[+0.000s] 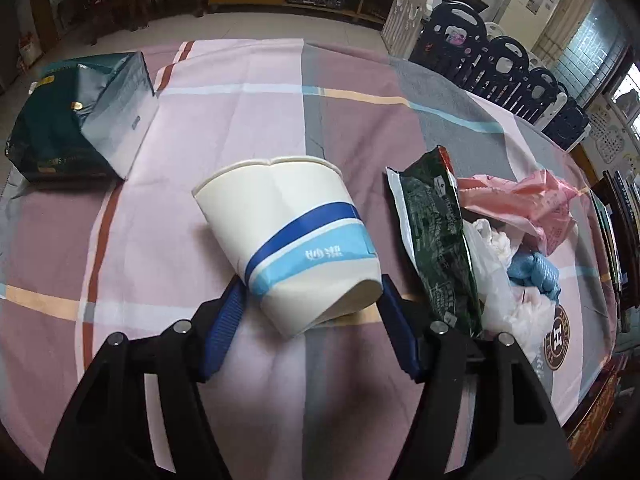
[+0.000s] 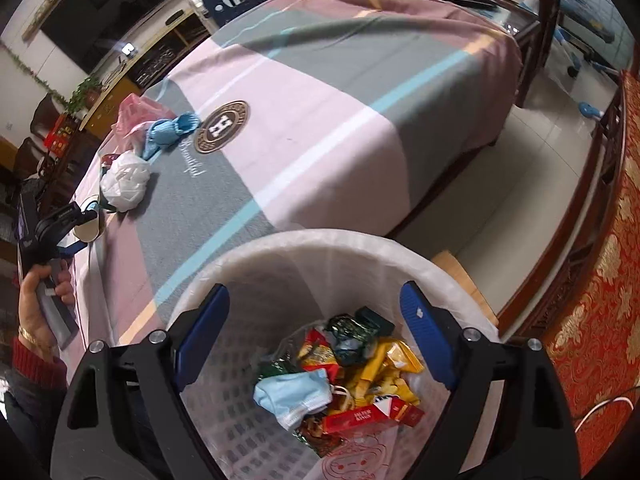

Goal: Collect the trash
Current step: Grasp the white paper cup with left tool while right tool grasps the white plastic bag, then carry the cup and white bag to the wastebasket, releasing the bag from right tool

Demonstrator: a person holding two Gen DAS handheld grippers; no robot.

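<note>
A crushed white paper cup point(image 1: 296, 240) with blue bands lies on its side on the bed cover. My left gripper point(image 1: 310, 312) is open, its blue fingers on either side of the cup's base, seemingly not squeezing it. To the right lie a dark green snack bag point(image 1: 436, 240), a pink plastic bag point(image 1: 532, 204), a white plastic bag point(image 1: 500, 292) and a blue wad point(image 1: 534, 270). My right gripper point(image 2: 316, 312) is open and empty, above a lined white trash bin point(image 2: 224, 264) that holds wrappers, a blue face mask point(image 2: 296, 396) and a red box point(image 2: 360, 420).
A dark green box point(image 1: 76, 120) sits at the far left of the bed. Dark and white play-fence panels point(image 1: 500, 64) stand behind the bed. The bin stands at the bed's corner beside a tiled floor point(image 2: 532, 168). A red patterned cloth point(image 2: 600, 320) is on the right.
</note>
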